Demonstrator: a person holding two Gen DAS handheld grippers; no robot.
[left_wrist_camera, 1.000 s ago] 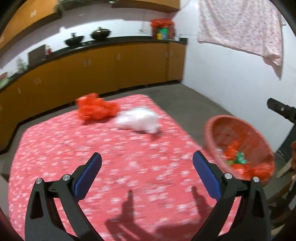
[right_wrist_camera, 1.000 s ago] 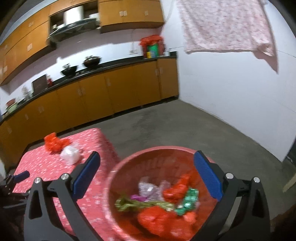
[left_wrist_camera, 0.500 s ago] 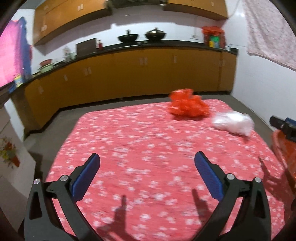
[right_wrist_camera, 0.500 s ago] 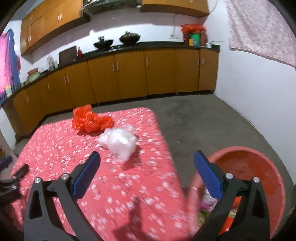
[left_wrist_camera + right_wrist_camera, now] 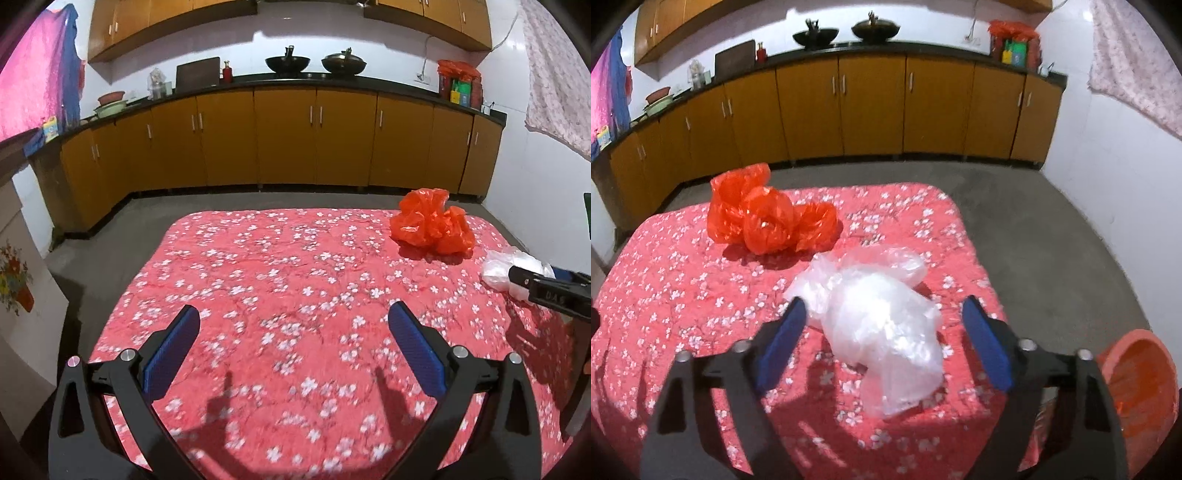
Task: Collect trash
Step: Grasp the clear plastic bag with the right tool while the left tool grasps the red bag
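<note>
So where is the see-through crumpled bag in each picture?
Left wrist view: clear plastic bag at the far right edge, partly hidden behind the other tongs.
Right wrist view: bag in the lower middle, between the blue pads.
Shared landmark: the red plastic bag beside it.

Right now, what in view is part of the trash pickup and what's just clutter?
Job:
- clear plastic bag, between the open right hand-held gripper pads, which were just closing
- red plastic bag
- red basin

Lying about:
- woks
- hanging cloth
- floral tablecloth
</note>
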